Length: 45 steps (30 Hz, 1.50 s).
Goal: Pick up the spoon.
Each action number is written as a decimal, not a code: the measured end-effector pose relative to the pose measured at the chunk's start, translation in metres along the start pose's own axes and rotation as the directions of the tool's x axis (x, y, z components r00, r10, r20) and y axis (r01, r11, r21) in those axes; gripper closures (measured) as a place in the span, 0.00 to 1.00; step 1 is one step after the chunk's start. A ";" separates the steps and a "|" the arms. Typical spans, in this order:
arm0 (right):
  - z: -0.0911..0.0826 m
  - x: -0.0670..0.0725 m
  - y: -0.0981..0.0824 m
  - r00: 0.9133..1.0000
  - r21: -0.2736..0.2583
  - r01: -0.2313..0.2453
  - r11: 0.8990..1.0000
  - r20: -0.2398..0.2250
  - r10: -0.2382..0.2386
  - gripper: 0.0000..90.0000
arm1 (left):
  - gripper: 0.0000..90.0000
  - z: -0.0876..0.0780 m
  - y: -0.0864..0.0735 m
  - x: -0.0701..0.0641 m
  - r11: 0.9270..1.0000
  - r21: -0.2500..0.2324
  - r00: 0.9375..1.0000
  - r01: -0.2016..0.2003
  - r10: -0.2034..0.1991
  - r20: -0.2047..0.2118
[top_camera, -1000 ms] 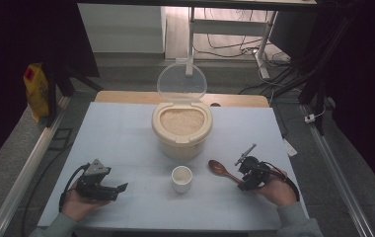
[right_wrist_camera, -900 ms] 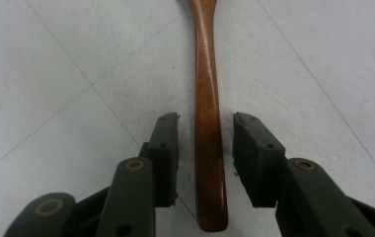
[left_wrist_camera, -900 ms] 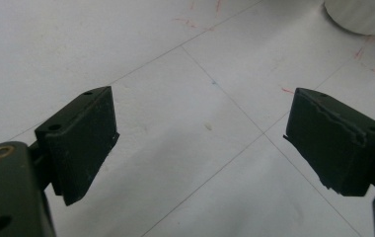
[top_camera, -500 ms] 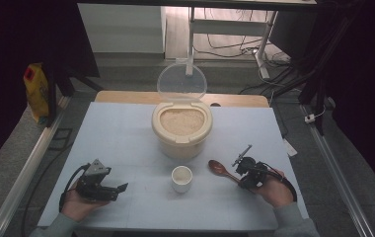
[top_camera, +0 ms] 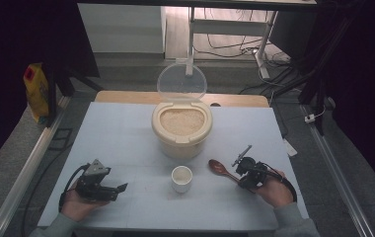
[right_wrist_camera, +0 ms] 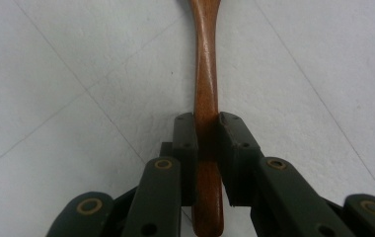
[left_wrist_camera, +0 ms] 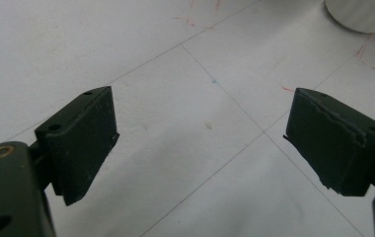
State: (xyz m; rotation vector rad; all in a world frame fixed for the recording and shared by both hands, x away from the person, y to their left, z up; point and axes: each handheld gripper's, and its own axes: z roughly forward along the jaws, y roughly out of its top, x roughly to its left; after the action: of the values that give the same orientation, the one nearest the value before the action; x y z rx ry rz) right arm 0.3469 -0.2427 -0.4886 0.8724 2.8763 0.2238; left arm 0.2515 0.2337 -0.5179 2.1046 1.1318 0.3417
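A brown wooden spoon (top_camera: pixel 221 169) lies on the white table, bowl end toward the cup. My right gripper (top_camera: pixel 244 174) is shut on the spoon's handle (right_wrist_camera: pixel 206 98); its jaws have just been closing and both pads now press the wood. A small white cup (top_camera: pixel 181 178) stands in the middle near the front. Behind it sits a cream rice container (top_camera: pixel 181 129) full of rice, with its clear lid (top_camera: pixel 181 84) raised. My left gripper (top_camera: pixel 119 190) rests at the front left, open, its pads (left_wrist_camera: pixel 84 138) wide apart over bare table.
The cup's white base (left_wrist_camera: pixel 363 15) shows at the top right of the left gripper view. A yellow bag (top_camera: pixel 36 89) stands on the floor to the left. Metal rails run along both table sides, and a desk frame with cables stands behind.
The right gripper's jaws have come together on the spoon handle. Both hands have stayed where they were, and the left gripper looks the same.
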 end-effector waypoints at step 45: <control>-0.057 0.015 -0.010 0.994 -0.214 0.059 0.975 -0.076 -0.077 0.87 | 0.14 0.001 -0.001 0.001 1.000 0.006 1.000 -0.005 0.005 0.001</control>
State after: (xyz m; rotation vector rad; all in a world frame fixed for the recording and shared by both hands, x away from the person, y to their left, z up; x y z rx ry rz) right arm 0.3198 -0.2480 -0.4358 0.7410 2.8821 0.5600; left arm 0.2519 0.2343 -0.5189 2.1126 1.1285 0.3406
